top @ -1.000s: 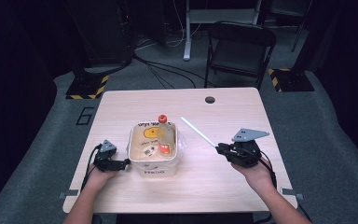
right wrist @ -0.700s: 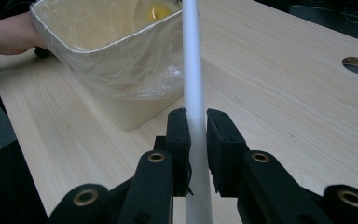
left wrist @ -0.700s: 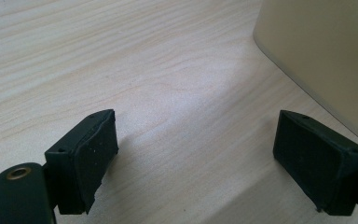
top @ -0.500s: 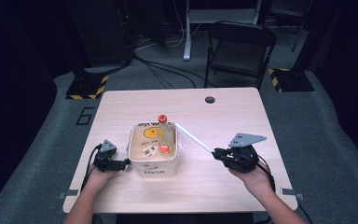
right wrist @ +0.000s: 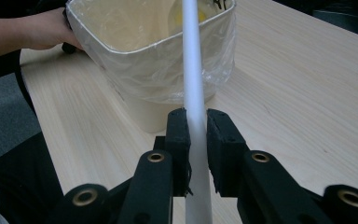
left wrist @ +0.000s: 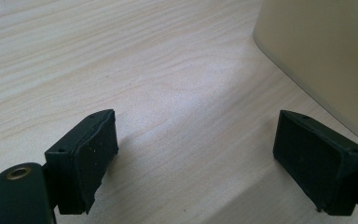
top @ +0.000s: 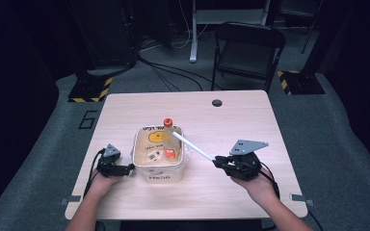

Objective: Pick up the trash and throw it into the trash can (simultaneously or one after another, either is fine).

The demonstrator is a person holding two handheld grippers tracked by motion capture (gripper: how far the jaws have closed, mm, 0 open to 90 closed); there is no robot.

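1. Right gripper [right wrist: 196, 135] has its jaws clamped on a thin white rod [top: 195, 147], near the rod's lower end.
2. Left gripper [left wrist: 214, 154] has its jaws spread wide with nothing between them, sitting on the table [top: 231, 115] just beside the bin [top: 158, 174].
3. From the grip, the rod slants up to the bin's rim, its far tip near the orange-capped bottle [top: 169, 136] standing inside.
4. Judging by its look, the rod is light, stiff and smooth, so it may slide or swivel between the pads.
5. Holding near one end gives reach but leaves the long free end to wobble; a grip nearer the middle would steady it.
6. A thin plastic liner [right wrist: 168, 70] covers the bin and could snag the tip.
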